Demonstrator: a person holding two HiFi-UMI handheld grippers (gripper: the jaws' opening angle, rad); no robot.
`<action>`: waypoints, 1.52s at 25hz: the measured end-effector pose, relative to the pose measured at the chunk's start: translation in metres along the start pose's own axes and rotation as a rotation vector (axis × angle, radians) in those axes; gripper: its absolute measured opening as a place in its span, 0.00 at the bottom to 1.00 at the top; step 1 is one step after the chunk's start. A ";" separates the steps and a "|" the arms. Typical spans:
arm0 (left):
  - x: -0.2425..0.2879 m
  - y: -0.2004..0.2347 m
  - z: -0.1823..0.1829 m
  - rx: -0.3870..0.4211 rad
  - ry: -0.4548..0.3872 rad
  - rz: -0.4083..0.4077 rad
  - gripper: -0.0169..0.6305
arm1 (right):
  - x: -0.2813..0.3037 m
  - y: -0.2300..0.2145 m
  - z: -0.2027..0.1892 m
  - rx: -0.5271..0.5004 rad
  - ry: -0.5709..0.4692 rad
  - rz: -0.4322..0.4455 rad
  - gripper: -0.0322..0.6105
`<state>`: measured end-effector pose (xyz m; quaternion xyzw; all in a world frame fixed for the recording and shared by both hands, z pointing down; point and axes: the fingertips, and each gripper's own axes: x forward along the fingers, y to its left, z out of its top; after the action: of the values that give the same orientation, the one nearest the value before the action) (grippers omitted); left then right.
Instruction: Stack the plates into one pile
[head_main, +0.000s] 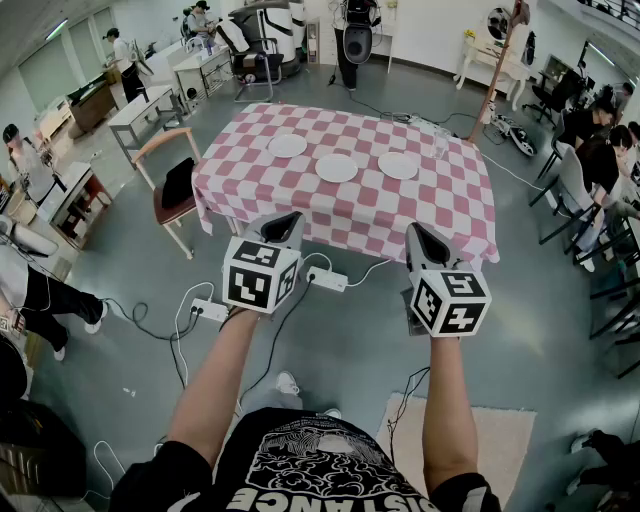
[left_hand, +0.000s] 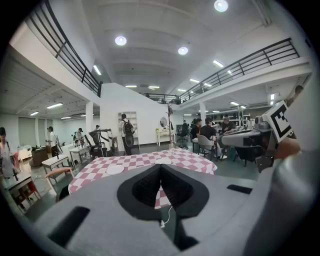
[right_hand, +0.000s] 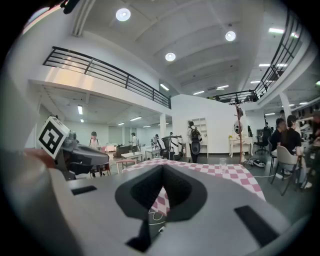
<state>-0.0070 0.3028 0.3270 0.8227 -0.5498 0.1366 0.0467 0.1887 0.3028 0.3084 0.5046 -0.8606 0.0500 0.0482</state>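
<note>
Three white plates lie in a row on the pink-and-white checked table (head_main: 300, 215): a left plate (head_main: 287, 145), a middle plate (head_main: 336, 167) and a right plate (head_main: 398, 165). None of them touch. My left gripper (head_main: 292, 219) is held in front of the table's near edge, shut and holding nothing. My right gripper (head_main: 417, 233) is level with it on the right, also shut with nothing in it. In the left gripper view the left plate (left_hand: 115, 169) and the middle plate (left_hand: 163, 161) show beyond the shut jaws. In the right gripper view the checked table (right_hand: 235, 172) shows ahead.
A clear glass (head_main: 441, 141) stands near the table's far right corner. A wooden chair (head_main: 172, 188) stands at the table's left side. A white power strip (head_main: 327, 278) and cables lie on the floor under the near edge. People sit at desks to the right (head_main: 600, 150).
</note>
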 end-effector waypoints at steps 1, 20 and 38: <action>0.001 -0.002 0.000 -0.001 0.000 -0.001 0.03 | -0.001 -0.002 0.000 -0.001 -0.001 -0.001 0.06; 0.037 0.005 0.000 -0.029 -0.013 -0.011 0.11 | 0.015 -0.030 -0.010 -0.003 0.033 -0.025 0.14; 0.168 0.078 0.023 -0.022 0.003 -0.094 0.26 | 0.132 -0.077 0.000 0.009 0.070 -0.096 0.31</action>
<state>-0.0143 0.1172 0.3454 0.8469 -0.5119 0.1297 0.0629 0.1919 0.1512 0.3284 0.5437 -0.8328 0.0688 0.0783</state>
